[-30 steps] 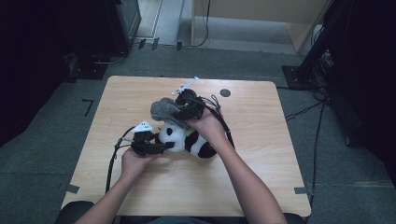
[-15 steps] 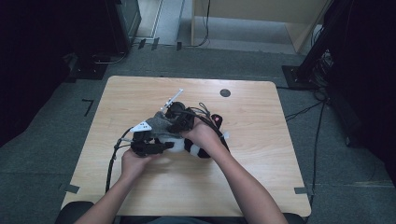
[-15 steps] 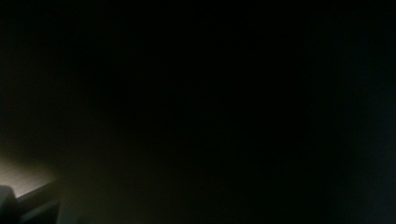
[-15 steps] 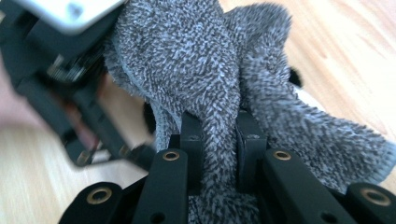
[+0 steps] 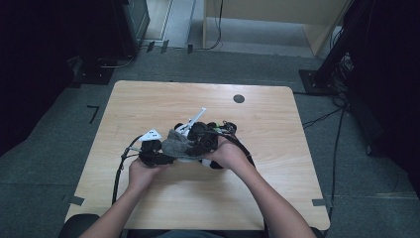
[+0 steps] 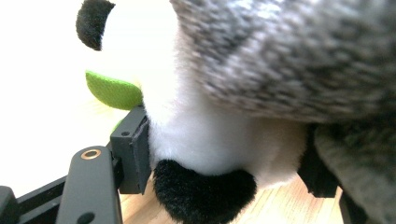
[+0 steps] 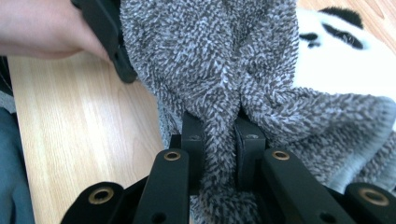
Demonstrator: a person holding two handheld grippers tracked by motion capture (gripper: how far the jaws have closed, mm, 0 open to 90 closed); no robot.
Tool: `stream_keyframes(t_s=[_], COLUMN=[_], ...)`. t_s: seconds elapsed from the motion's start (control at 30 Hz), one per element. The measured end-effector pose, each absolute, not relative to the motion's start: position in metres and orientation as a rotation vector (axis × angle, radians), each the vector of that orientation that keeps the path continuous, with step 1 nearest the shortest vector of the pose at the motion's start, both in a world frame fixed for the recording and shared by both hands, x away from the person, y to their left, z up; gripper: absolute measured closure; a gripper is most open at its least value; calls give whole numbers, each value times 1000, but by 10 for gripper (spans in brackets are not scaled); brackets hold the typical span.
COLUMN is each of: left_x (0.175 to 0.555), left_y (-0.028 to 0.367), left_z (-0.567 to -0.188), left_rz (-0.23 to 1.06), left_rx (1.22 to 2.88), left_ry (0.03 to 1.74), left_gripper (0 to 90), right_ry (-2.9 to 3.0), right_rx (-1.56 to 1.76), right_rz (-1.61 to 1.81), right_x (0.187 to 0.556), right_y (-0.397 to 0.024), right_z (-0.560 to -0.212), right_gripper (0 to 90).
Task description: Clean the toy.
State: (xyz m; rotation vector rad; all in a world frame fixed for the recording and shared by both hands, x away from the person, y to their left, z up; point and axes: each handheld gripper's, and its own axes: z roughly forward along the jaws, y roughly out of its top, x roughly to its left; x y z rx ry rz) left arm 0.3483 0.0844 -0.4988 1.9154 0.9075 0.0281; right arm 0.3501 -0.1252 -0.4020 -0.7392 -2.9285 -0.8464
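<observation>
Panda plush [image 6: 205, 135] lies near the middle of your desk [image 5: 148, 99], a pale wood top with rounded corners and a dark round grommet [image 5: 238, 98] toward its far edge. Your left hand-held gripper [image 6: 224, 158] is clamped on the panda's white body, one jaw pressed into each side. Your right hand-held gripper [image 7: 219, 140] pinches a fold of the grey fuzzy cloth [image 7: 224, 60], which drapes over the panda. Grey carpet [image 5: 346, 64] surrounds the desk, cables [image 5: 322, 118] trail across it at the right, and a light wooden cabinet [image 5: 277, 15] stands beyond.
</observation>
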Motion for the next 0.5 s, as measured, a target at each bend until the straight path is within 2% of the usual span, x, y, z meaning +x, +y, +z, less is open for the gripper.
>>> stream_keyframes(t_s=[0.5], left_x=[349], left_y=[85], left_z=[-498], left_rz=[13], left_rx=[1910], left_ry=[913], left_gripper=[326], right_ry=[-2915], right_rx=[-730], right_rz=[-847], right_x=[332], right_y=[-161], right_z=[-405], right_gripper=[794])
